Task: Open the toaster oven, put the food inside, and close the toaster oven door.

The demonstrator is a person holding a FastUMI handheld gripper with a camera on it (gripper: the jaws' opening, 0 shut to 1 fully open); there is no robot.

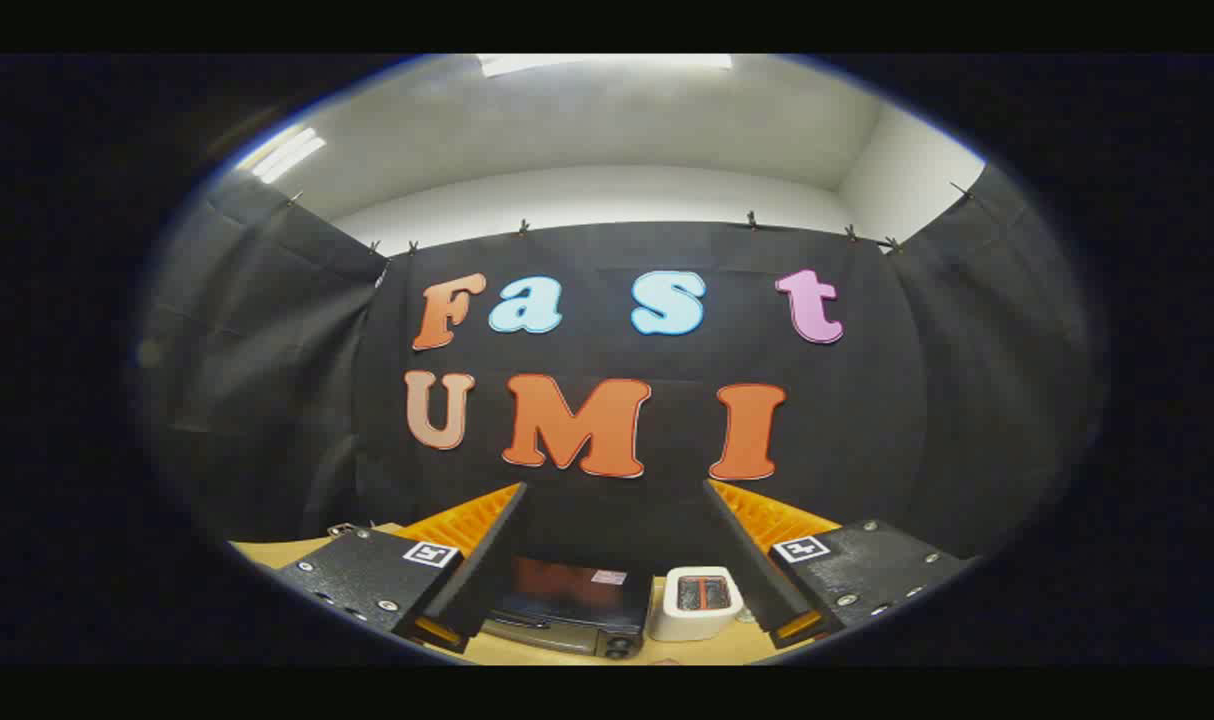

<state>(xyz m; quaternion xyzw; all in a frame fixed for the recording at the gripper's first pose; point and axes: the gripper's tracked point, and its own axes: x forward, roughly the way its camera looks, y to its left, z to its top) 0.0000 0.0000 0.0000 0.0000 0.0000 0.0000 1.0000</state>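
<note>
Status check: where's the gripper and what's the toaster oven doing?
Gripper open, fingers spread, holding nothing. Toaster oven on the table beyond the fingers, door shut. White toaster beside it. Nothing between fingers and oven.

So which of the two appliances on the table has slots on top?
The white toaster, standing to the right of the dark toaster oven. The oven has a glass front door instead. Both sit beyond the open gripper.
</note>
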